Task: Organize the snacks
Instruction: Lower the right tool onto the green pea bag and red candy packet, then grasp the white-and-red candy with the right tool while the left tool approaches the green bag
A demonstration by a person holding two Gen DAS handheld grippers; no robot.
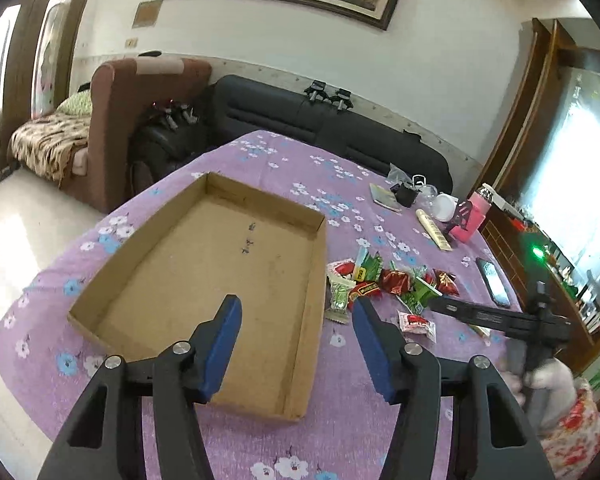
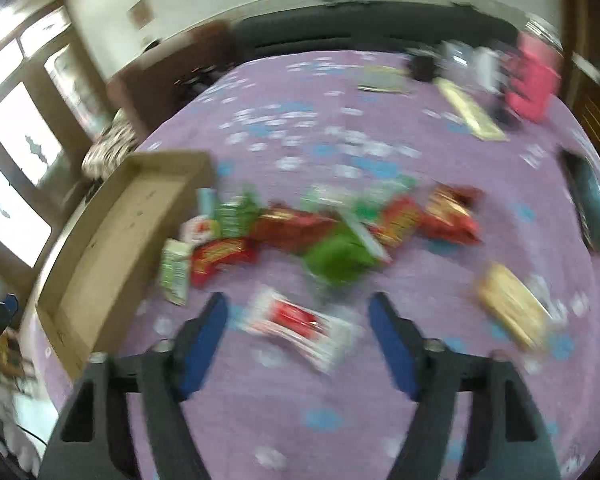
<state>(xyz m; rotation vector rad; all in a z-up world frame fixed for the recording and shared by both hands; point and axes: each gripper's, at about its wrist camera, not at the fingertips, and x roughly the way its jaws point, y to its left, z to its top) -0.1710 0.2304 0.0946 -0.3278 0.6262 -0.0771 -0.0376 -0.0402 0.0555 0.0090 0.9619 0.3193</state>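
At the left of my left wrist view sits the shallow brown cardboard tray (image 1: 204, 280), with nothing in it, on the purple flowered tablecloth (image 1: 340, 420). My left gripper (image 1: 296, 344) hangs over the tray's near right corner, jaws spread wide, holding nothing. Right of the tray lies the heap of red and green snack packets (image 1: 384, 284). In the blurred right wrist view, my right gripper (image 2: 298, 340) is likewise spread and unloaded, and the white-and-red wrapped snack (image 2: 296, 326) lies just ahead between its fingers, long axis slanting from upper left to lower right. I judge the right hand nearer, so it should take it.
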